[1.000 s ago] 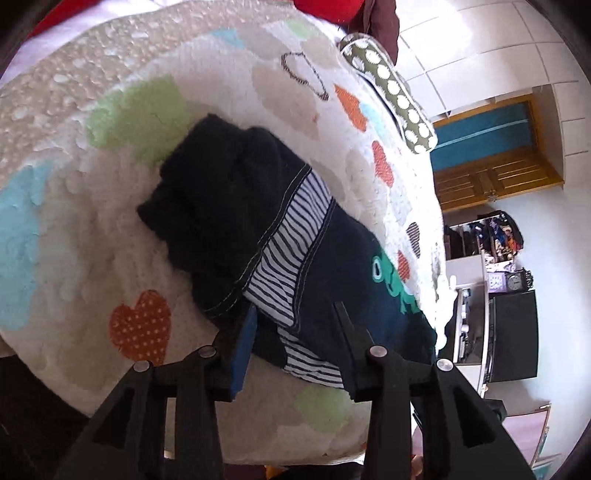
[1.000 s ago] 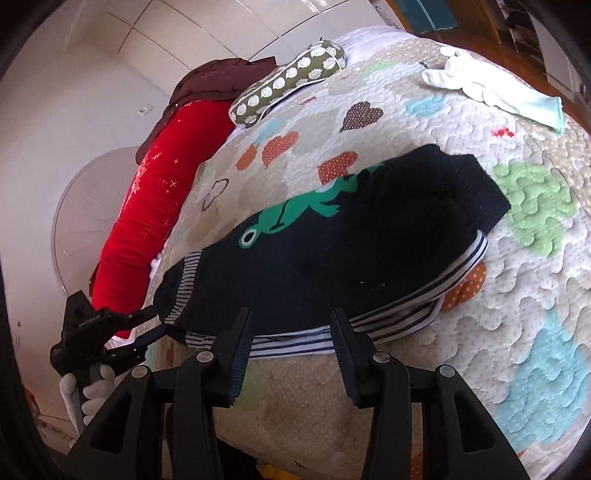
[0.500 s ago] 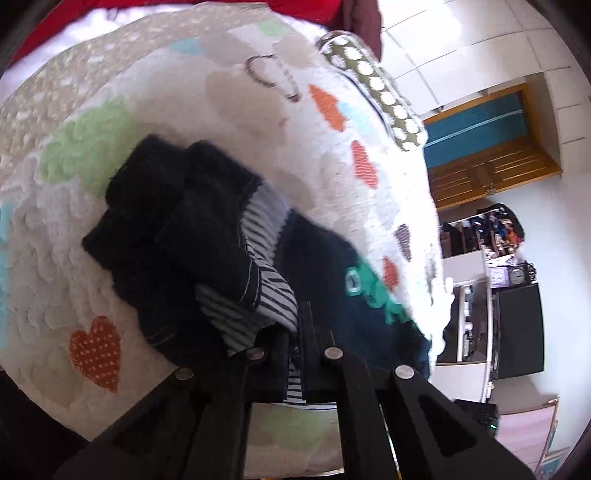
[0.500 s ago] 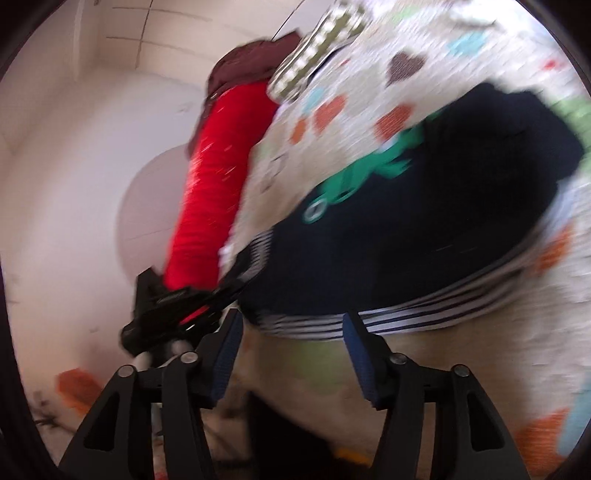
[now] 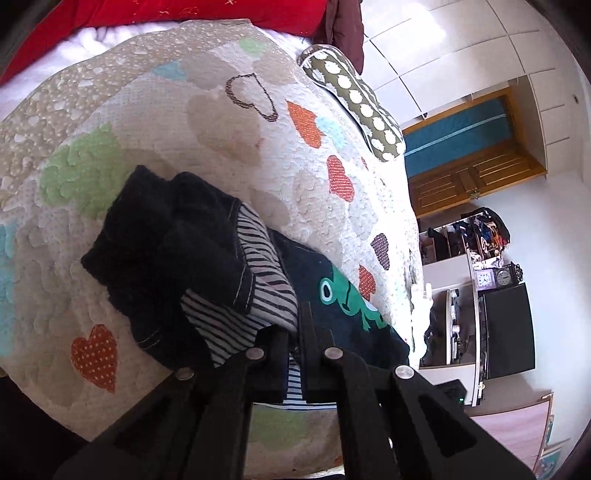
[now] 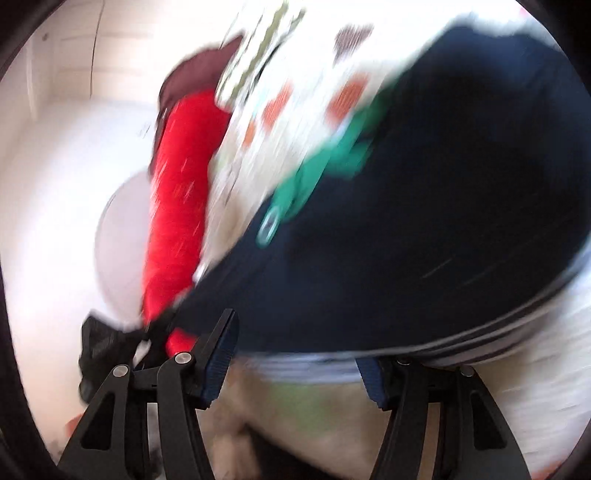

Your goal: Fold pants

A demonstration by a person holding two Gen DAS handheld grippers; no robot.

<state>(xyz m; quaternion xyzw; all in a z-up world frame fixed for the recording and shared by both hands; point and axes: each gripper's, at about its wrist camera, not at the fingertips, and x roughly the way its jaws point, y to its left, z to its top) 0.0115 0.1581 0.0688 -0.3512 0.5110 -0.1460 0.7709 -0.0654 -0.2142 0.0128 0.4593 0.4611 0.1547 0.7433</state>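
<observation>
1. Pants [image 5: 207,254], navy with striped cuffs and a green frog print, lie bunched on the heart-patterned quilt [image 5: 236,122] just ahead of my left fingers.
2. My left gripper [image 5: 293,332] is clenched on the striped cuff of the pants; the cloth is pinched between both fingers, which are nearly touching.
3. Beyond those fingers the dark legs are heaped up and rumpled, one fold over another.
4. A polka-dot pillow [image 5: 354,96] rests far ahead and to the right of my left fingers, and a red bolster [image 5: 184,14] lies along the far edge of the quilt.
5. My right gripper [image 6: 295,347] is spread wide, grasping nothing, its blue pads [image 6: 219,354] on either side of the striped hem, close below it.
6. That view is heavily blurred; the navy cloth fills the space ahead of my right fingers.
</observation>
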